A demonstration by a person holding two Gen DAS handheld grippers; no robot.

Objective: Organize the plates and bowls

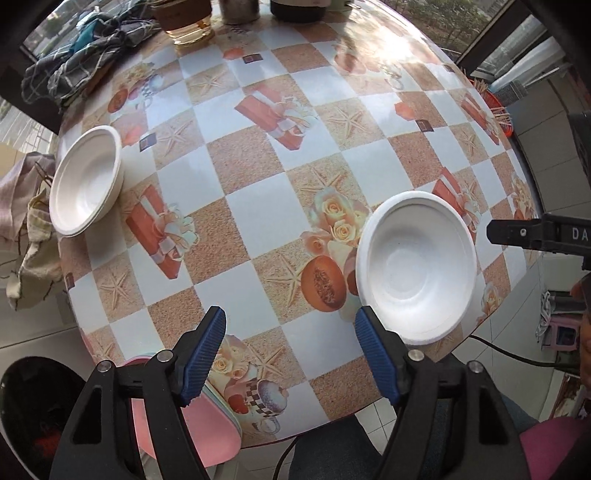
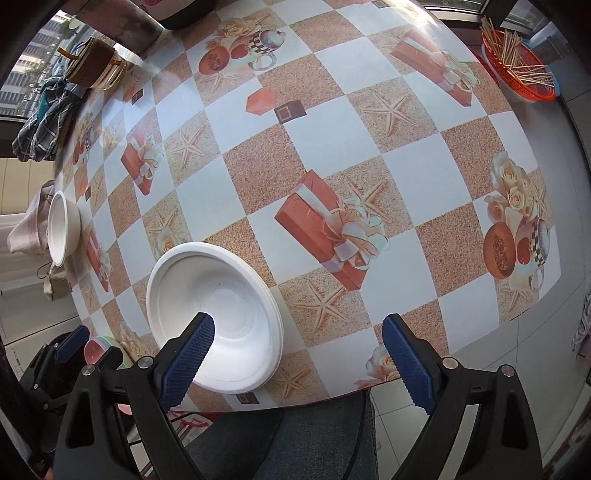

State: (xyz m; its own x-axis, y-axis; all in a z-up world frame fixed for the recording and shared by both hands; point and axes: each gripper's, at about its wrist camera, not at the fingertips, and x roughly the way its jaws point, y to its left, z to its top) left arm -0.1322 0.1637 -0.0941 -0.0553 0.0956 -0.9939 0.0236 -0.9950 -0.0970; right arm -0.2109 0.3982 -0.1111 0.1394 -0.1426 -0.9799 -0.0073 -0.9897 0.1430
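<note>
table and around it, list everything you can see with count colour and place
near bowl: one, white, table's near edge
far bowls: a nested stack, count unclear, white, table's left edge
tablecloth: one, checked with printed gifts and starfish, covers table
basket: one, orange, holds wooden sticks, far right edge
cup: one, clear with brown sleeve, far edge
cloth: one, grey checked, far left
pink plates: stacked, beside near-left edge
left gripper: jaws open, empty
right gripper: jaws open, empty

Two white bowl stacks sit on the counter (image 1: pixel 258 206): near stack (image 1: pixel 417 267) at four o'clock, far stack (image 1: pixel 86 181) at nine. One orange basket (image 2: pixel 517 70) of sticks, one glass (image 1: pixel 186 22).
</note>
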